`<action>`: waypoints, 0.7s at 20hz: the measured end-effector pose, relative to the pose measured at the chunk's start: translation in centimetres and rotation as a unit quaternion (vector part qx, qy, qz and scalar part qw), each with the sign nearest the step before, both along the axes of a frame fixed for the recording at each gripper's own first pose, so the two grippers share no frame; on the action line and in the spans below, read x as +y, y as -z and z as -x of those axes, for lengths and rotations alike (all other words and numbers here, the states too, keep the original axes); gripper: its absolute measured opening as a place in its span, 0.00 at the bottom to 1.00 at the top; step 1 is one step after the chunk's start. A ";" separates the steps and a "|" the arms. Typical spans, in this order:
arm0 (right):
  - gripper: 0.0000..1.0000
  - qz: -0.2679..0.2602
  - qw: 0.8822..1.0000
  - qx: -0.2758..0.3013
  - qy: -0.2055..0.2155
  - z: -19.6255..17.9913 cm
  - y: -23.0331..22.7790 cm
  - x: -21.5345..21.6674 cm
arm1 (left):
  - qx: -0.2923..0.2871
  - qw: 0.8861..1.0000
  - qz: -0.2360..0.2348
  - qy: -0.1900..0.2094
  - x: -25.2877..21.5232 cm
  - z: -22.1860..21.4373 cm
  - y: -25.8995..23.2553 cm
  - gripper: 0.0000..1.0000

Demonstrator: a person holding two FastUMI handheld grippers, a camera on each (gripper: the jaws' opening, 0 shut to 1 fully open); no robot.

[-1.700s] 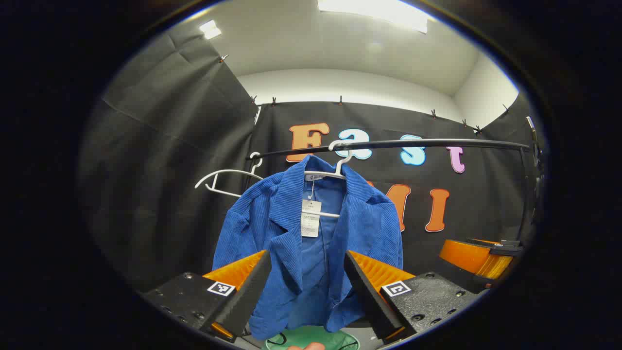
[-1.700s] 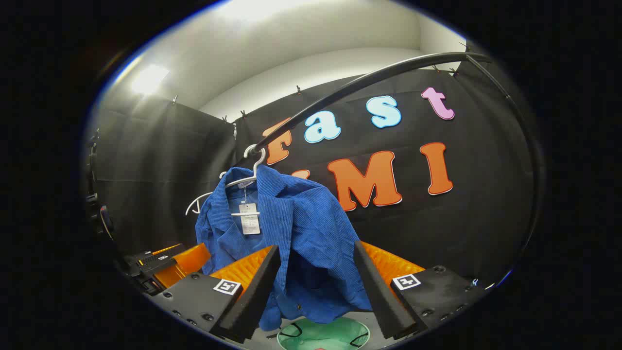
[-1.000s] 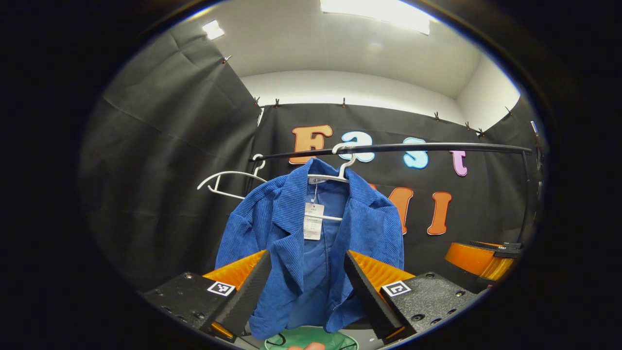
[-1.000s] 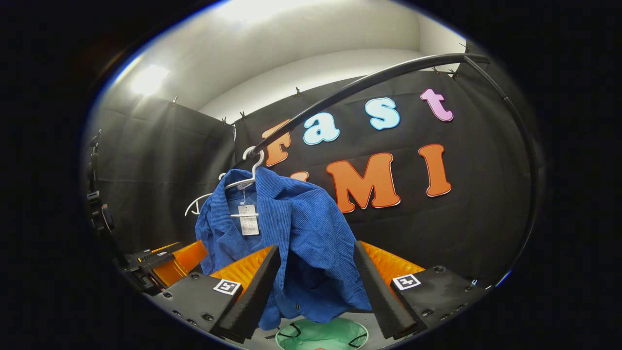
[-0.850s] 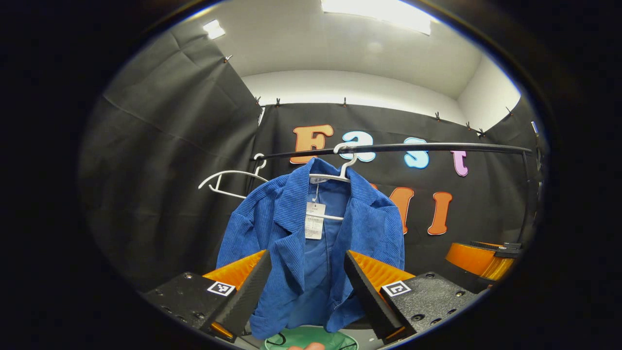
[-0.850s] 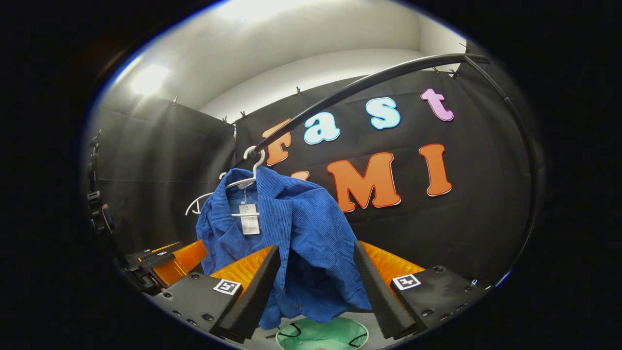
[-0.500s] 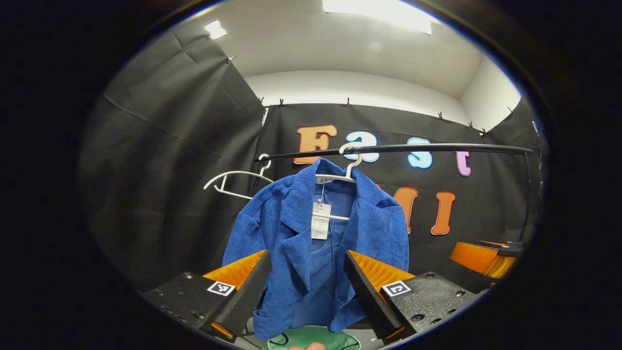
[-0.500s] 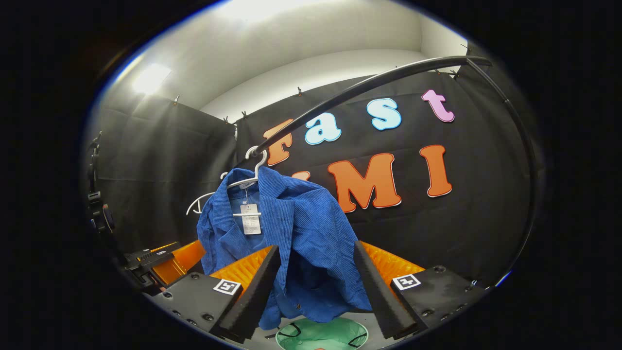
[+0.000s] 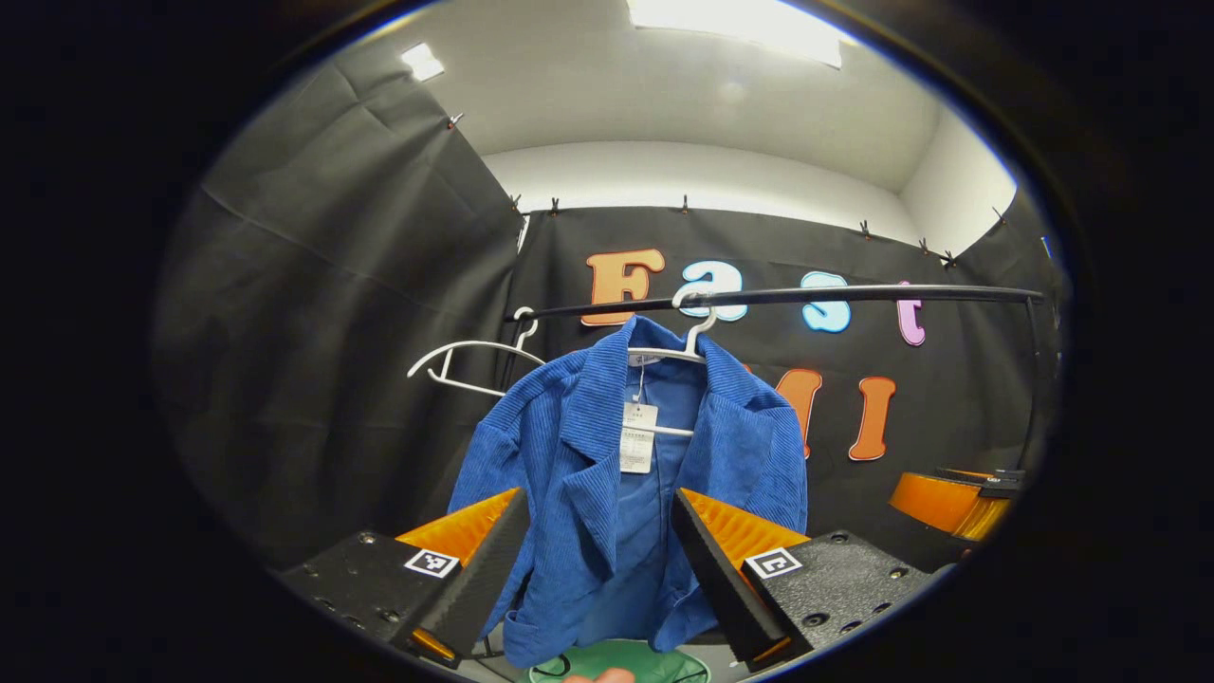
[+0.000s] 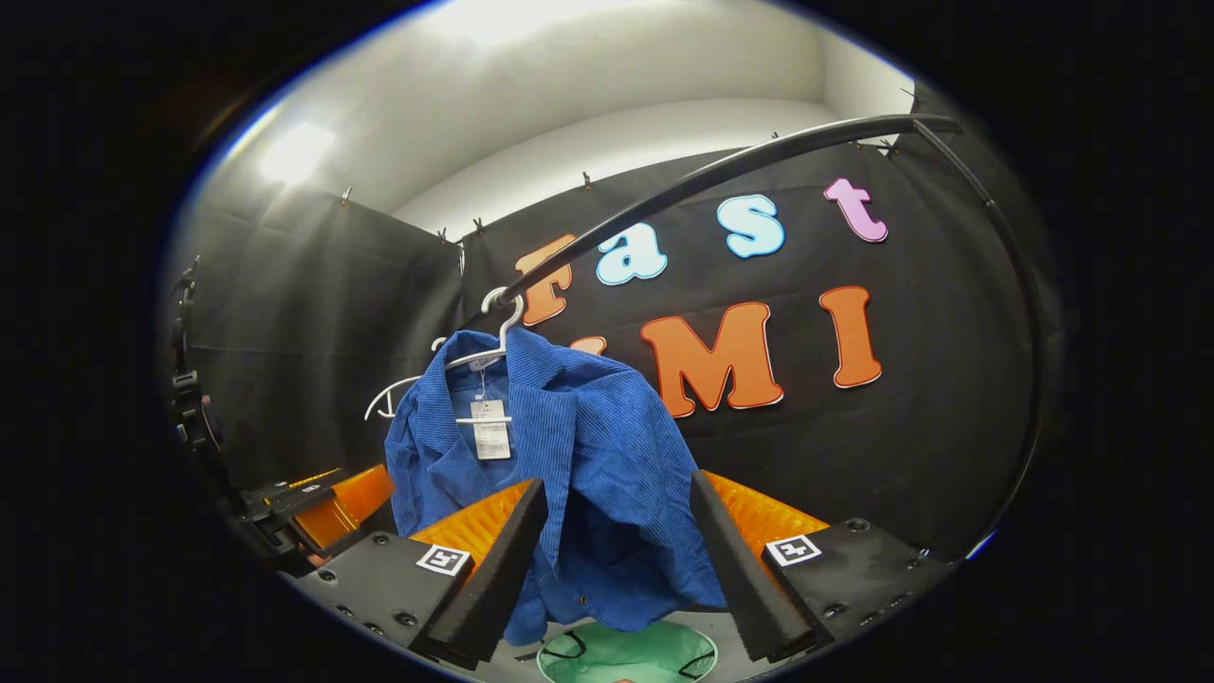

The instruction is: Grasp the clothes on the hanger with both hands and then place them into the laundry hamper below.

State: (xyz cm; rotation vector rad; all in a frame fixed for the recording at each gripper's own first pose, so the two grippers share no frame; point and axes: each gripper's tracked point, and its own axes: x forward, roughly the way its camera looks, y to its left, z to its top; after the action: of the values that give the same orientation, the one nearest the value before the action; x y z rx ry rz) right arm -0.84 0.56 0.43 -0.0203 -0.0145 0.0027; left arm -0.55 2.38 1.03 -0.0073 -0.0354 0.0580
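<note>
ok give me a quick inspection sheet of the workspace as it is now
surface: pale floor strip beside the hamper.
job's things: blue corduroy jacket hangs on a white hanger from the black rail, paper tag at the collar; green laundry hamper sits below it.
clutter: one bare white hanger on the rail.
grippers: left gripper open, jacket ahead of it, not gripped; right gripper open, not gripping.
cables: nothing seen.
surroundings: black cloth wall, white ceiling with lights.
</note>
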 end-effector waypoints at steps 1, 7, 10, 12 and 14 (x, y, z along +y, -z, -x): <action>0.89 0.003 1.000 -0.002 0.000 -0.1 -0.1 0.1 | -0.001 1.000 0.001 -0.001 0.1 0.0 0.0 0.91; 0.89 0.016 1.000 -0.009 -0.019 -1.4 -0.4 1.9 | 0.002 1.000 0.006 -0.011 1.3 0.1 0.1 0.94; 0.89 0.012 0.999 -0.005 -0.030 -2.9 -0.2 2.9 | 0.001 1.000 0.007 -0.022 2.6 0.1 0.0 0.91; 0.89 0.011 0.999 -0.009 -0.035 -4.0 -0.3 3.6 | 0.001 1.000 0.004 -0.027 3.6 -0.1 0.0 0.91; 0.89 0.010 0.999 -0.014 -0.035 -5.2 -0.1 4.5 | 0.004 1.000 0.005 -0.029 4.6 -0.2 0.2 0.95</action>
State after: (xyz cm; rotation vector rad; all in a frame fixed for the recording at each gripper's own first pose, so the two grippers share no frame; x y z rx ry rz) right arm 4.34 5.07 0.52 -0.0403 -0.0435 0.0721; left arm -0.34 7.03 0.82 -0.0164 -0.0268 0.1163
